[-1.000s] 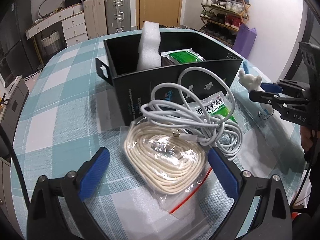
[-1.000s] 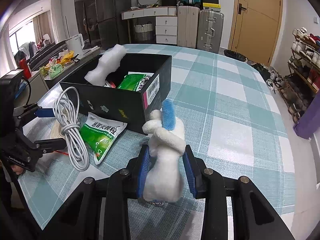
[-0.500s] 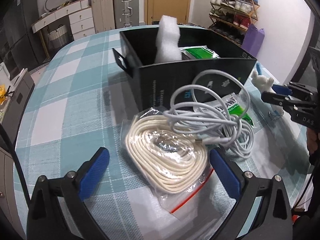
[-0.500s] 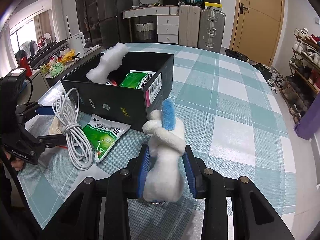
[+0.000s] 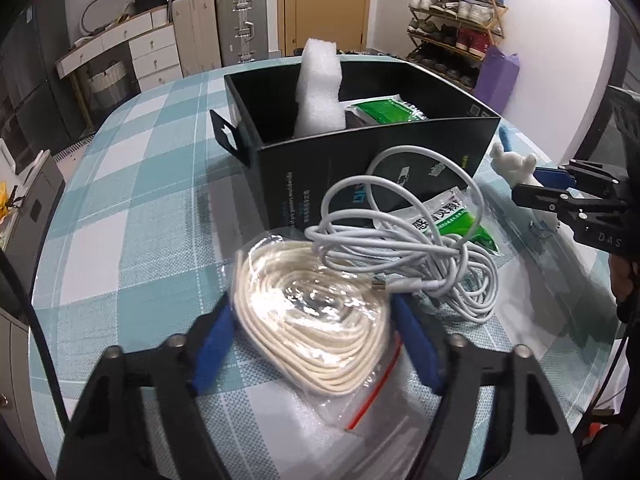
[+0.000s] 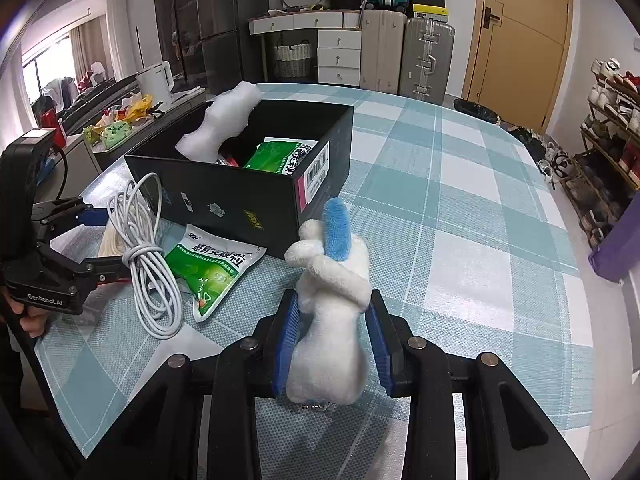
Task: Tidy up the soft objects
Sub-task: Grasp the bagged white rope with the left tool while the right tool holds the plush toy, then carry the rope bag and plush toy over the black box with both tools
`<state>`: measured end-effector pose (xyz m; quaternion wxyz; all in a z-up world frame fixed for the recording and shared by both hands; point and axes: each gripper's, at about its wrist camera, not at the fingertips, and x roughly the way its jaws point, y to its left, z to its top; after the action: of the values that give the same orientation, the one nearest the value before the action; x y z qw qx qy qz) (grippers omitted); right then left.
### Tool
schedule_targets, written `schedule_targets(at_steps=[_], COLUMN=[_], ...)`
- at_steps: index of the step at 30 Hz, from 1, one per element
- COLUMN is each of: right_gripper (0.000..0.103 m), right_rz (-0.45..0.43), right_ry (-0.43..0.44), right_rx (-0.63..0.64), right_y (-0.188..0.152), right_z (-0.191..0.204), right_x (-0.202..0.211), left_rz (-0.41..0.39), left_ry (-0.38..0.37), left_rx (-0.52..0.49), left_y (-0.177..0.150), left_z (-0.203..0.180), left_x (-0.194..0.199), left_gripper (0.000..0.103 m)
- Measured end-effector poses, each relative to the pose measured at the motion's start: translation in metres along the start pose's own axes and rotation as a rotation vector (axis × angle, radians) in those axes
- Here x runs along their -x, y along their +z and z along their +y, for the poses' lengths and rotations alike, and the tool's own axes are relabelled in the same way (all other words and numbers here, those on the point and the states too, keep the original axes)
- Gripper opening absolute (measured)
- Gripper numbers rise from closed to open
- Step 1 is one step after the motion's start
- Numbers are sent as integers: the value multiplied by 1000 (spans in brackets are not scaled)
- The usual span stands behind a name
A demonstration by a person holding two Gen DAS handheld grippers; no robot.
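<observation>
**Both grippers on soft goods beside the box**

The left gripper (image 5: 314,330) is closing its jaws around the bagged coil of cream cord (image 5: 310,320), its blue pads at the bag's two sides on the checked tablecloth (image 5: 132,216). Right of it lie the white cable (image 5: 408,240) and green sachet (image 5: 452,216), before the black box (image 5: 360,168). The right gripper (image 6: 332,332) pinches the white plush toy (image 6: 332,304) upright.

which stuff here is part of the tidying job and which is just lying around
Job:
plush toy, in right tongs
bagged cream cord, left tongs closing around it
white cable
green sachet
black box

Lying about:
suitcases
shoe rack
kettle
</observation>
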<state>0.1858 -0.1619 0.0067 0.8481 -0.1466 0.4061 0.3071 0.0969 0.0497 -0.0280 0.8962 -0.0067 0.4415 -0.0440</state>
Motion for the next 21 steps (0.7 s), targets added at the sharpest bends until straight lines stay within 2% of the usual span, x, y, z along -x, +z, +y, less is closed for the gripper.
schedule_targets(at_steps=[5,8,21], right_gripper=[34,34,34], right_rz=[-7,-14,-112], right_ry=[1,-1,11], right_rx=[5,7,22], right_y=[0,1,6], right_z=[1,2,8], right_x=[2,5,28], left_rz=[-15,-17,-122], left_ry=[-14,-25,-29], left_rx=[13,30,48], left_y=[-1,-2,1], left_z=[4,8,14], left_x=[5,8,44], left_gripper=[46,40,37])
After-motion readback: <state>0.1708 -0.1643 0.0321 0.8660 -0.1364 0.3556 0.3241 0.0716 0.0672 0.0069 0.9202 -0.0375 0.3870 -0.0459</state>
